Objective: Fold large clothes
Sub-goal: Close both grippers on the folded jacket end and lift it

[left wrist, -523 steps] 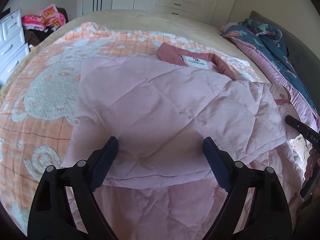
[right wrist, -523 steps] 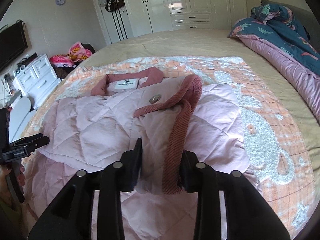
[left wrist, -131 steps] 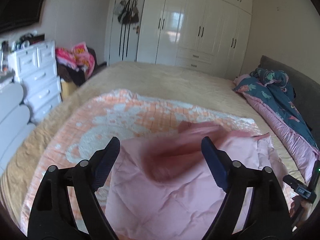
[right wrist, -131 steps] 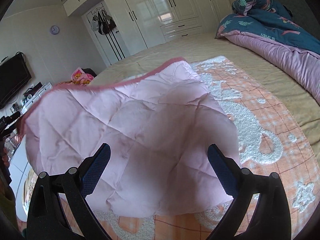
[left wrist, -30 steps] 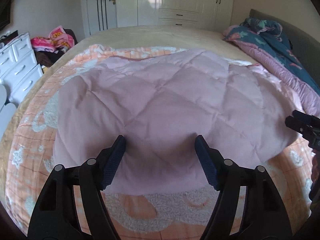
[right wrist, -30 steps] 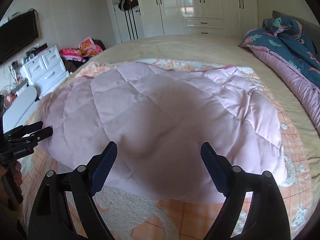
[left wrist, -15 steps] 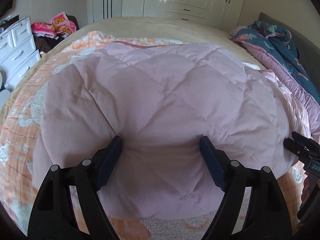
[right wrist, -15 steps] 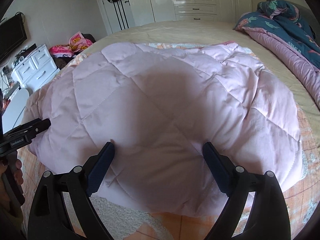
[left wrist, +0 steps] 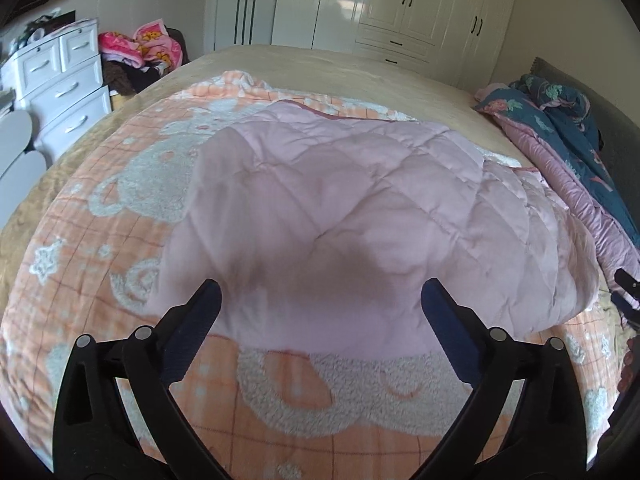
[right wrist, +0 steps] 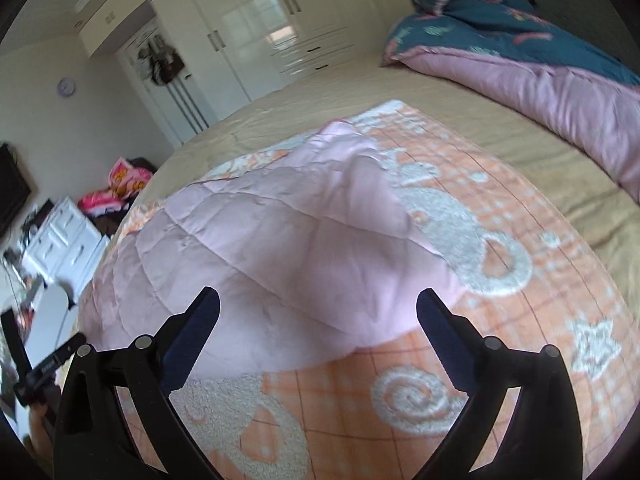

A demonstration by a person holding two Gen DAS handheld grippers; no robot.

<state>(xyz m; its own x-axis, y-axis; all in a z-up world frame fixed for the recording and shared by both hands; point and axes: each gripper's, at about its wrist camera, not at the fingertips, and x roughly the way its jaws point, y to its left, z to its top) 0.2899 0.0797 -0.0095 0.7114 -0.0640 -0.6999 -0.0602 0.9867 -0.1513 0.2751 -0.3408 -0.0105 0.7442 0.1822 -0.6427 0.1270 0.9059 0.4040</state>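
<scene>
The pink quilted coat [left wrist: 360,216] lies folded into a broad pad on the orange blanket [left wrist: 312,392], its near hem the line to work from. Nearest that hem, on the blanket side of it, the left gripper [left wrist: 320,312] has just been opening; its jaws stand spread wide with nothing pinched, the hem only showing between the fingers. The right gripper [right wrist: 318,316] has likewise just been opening and hangs spread and empty over the coat's near right corner [right wrist: 400,312]. Judged from this, the fold is laid and the release is in hand. To do it well, draw both grippers clear without snagging the hem, then check that the far edge [left wrist: 304,110], where a darker trim peeks out, lines up. Beyond the coat, the tan bedspread [left wrist: 320,68] and, well apart, the rolled duvet [right wrist: 540,68].
</scene>
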